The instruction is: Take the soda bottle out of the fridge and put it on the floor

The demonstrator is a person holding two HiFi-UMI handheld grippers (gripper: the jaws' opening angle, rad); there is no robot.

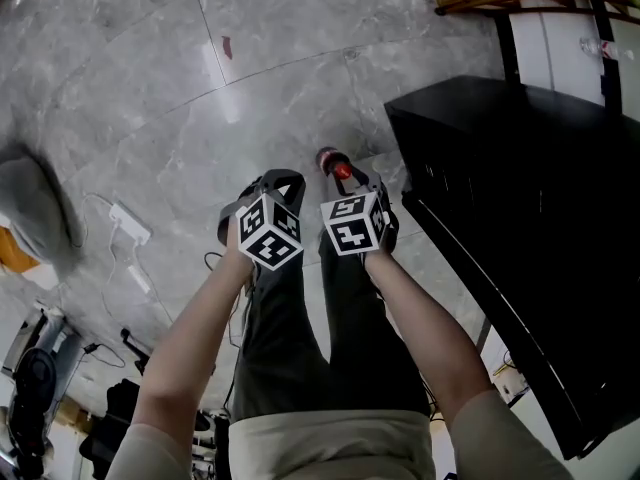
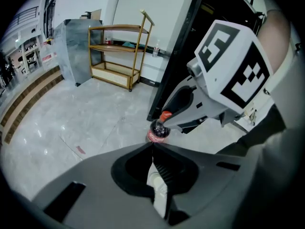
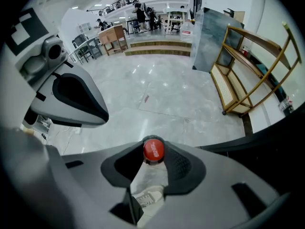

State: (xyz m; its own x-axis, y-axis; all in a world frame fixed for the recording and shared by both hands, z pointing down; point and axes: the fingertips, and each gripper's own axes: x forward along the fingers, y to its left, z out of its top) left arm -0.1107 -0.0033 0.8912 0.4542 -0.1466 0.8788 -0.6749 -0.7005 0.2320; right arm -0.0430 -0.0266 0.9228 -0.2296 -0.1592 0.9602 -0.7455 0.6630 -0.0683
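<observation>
My right gripper [image 3: 153, 152] is clenched on the neck of the soda bottle [image 3: 153, 150]. In the right gripper view I see only its red cap, pressed between the 2 jaws. The left gripper view shows more: the dark drink and the red label under that cap. My left gripper [image 2: 152, 146] is closed on nothing and is just beside the right one. The head view places the bottle over the grey marble floor [image 1: 150, 88], near the black fridge [image 1: 520, 198]. Its base is hidden in all 3 views.
</observation>
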